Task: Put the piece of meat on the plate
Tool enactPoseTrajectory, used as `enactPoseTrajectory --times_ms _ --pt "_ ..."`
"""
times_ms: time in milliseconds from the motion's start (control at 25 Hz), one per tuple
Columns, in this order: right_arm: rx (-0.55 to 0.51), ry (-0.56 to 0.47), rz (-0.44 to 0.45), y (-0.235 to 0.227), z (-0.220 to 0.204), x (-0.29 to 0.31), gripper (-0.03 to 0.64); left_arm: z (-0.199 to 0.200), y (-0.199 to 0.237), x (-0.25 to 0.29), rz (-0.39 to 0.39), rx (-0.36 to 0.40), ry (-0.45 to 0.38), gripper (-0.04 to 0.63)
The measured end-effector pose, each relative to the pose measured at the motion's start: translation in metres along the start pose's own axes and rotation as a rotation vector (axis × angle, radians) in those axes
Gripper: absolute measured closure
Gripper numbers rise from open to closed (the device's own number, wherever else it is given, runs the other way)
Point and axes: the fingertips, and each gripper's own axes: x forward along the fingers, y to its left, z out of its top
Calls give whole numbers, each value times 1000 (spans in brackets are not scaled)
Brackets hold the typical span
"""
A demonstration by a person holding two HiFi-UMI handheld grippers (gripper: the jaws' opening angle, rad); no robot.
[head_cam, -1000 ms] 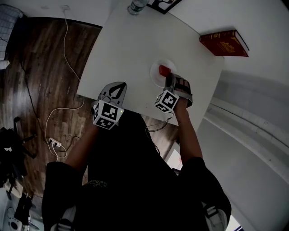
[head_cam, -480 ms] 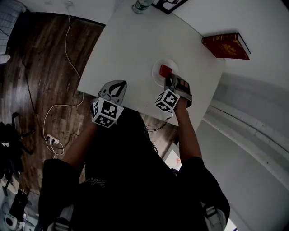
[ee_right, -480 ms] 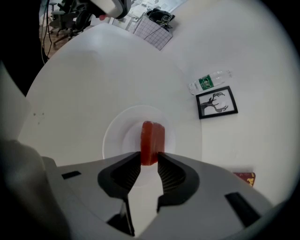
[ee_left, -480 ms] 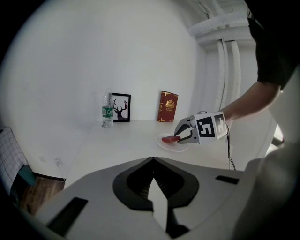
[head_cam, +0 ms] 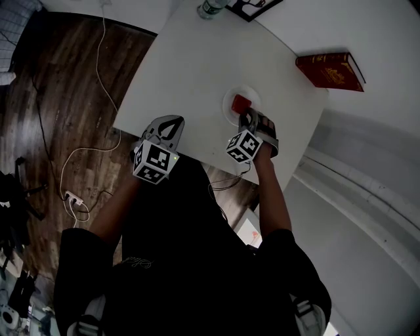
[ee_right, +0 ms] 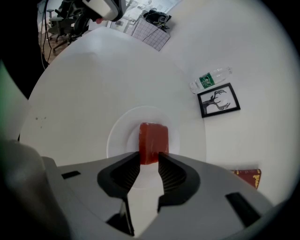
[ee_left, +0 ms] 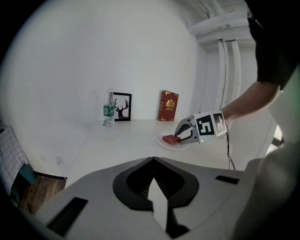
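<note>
A red block of meat [head_cam: 241, 103] lies on the small white plate [head_cam: 228, 109] near the table's right front edge. My right gripper [head_cam: 247, 119] points down at the plate from the near side. Its jaws are opening, with the near end of the meat [ee_right: 153, 139] between the tips and the meat resting on the plate [ee_right: 121, 136]. My left gripper [head_cam: 172, 125] hovers shut and empty over the table's front edge, to the left of the plate. The left gripper view shows its jaws [ee_left: 153, 161] closed, and beyond them the right gripper [ee_left: 181, 136] at the meat [ee_left: 171, 138].
A red book [head_cam: 330, 69] lies at the table's far right corner. A water bottle [head_cam: 210, 8] and a framed deer picture [head_cam: 252, 5] stand at the far edge. White cables [head_cam: 98, 65] trail over the wooden floor at the left. A white wall runs along the right.
The right gripper stays at the plate with the meat on it, and the left gripper has not moved. The head view has shifted slightly.
</note>
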Motion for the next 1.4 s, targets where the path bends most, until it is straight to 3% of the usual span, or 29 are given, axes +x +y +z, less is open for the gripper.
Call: enactPoseTrajectory --times_ms 200,680,1240,1400 --pt "3 -2 5 -2 2 -1 483 -1 3 -1 5 -2 -1 594" --pt "118 -23 60 -3 2 0 459 -1 7 -6 16 -10 -4 594" --pt "305 -67 125 -4 5 -8 408 10 18 -22 13 -2 -14 594" --pt "355 -71 103 -8 3 -18 410 19 18 -26 0 2 -28 594"
